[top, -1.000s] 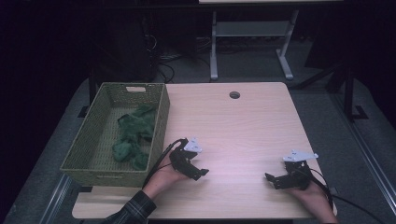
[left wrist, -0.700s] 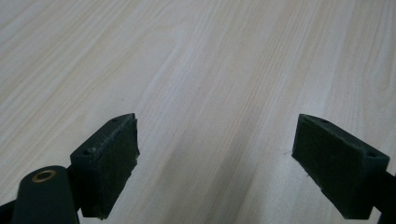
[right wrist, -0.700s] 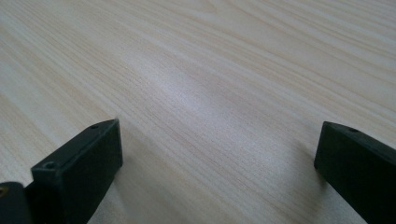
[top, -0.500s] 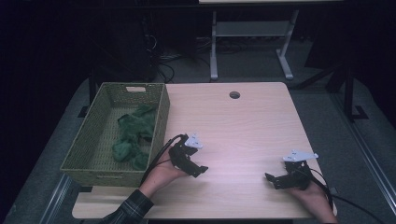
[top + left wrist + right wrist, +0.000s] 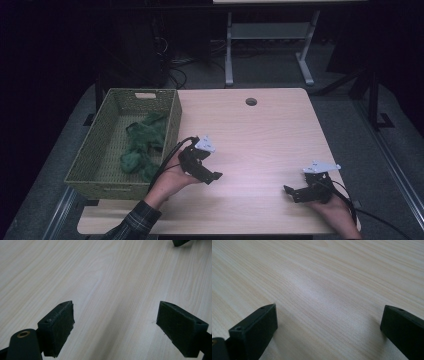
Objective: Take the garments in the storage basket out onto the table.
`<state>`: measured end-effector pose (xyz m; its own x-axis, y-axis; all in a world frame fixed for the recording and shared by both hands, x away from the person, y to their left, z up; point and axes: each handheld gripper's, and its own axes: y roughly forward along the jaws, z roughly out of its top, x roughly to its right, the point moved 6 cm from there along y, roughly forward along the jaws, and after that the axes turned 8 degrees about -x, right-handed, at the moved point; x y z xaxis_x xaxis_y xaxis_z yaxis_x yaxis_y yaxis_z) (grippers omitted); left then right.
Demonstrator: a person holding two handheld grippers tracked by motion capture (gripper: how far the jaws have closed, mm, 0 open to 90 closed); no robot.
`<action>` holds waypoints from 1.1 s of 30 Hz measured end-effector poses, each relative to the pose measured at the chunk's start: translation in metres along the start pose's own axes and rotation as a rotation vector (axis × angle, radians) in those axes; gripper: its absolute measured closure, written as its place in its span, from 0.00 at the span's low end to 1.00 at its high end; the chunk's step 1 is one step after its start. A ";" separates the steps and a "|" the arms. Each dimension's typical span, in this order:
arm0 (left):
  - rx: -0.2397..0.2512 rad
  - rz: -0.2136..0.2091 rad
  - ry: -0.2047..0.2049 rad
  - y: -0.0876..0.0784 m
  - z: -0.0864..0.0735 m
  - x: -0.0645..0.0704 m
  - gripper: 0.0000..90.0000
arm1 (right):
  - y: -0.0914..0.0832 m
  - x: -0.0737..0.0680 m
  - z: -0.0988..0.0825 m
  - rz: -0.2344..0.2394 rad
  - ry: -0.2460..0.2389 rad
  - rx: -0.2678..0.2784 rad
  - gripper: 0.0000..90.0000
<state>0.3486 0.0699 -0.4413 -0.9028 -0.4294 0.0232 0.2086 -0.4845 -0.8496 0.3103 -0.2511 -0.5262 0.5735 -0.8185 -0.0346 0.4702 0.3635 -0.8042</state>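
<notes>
We hold the left gripper [image 5: 212,176] just right of the woven basket [image 5: 172,125] with the crumpled green cloth [image 5: 140,147] inside, the right gripper [image 5: 295,192] near the table's [image 5: 260,140] front-right edge, both spread wide over smooth pale wood.

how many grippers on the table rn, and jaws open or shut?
2. Left gripper sits beside the green wicker basket, jaws open. Right gripper sits near the table's front right corner, jaws open.

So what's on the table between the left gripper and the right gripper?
Nothing: in the high view, only bare tabletop lies between the left gripper and the right gripper. Both are open and hold nothing.
</notes>
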 end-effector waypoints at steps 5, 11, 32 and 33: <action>0.015 0.002 0.002 -0.009 0.004 -0.005 0.15 | 0.000 0.000 0.000 0.000 0.001 0.000 0.01; 0.035 0.008 -0.006 -0.018 0.005 -0.012 0.15 | 0.000 0.000 0.000 0.000 0.001 0.000 0.01; 0.083 0.043 -0.040 -0.059 0.014 -0.046 0.16 | 0.000 0.000 0.000 -0.001 -0.005 0.003 0.01; 0.083 0.043 -0.040 -0.059 0.014 -0.046 0.16 | 0.000 0.000 0.000 -0.001 -0.005 0.003 0.01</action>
<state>0.3827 0.1072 -0.3849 -0.8769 -0.4806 0.0107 0.2785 -0.5262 -0.8034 0.3108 -0.2513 -0.5262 0.5768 -0.8163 -0.0307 0.4724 0.3641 -0.8027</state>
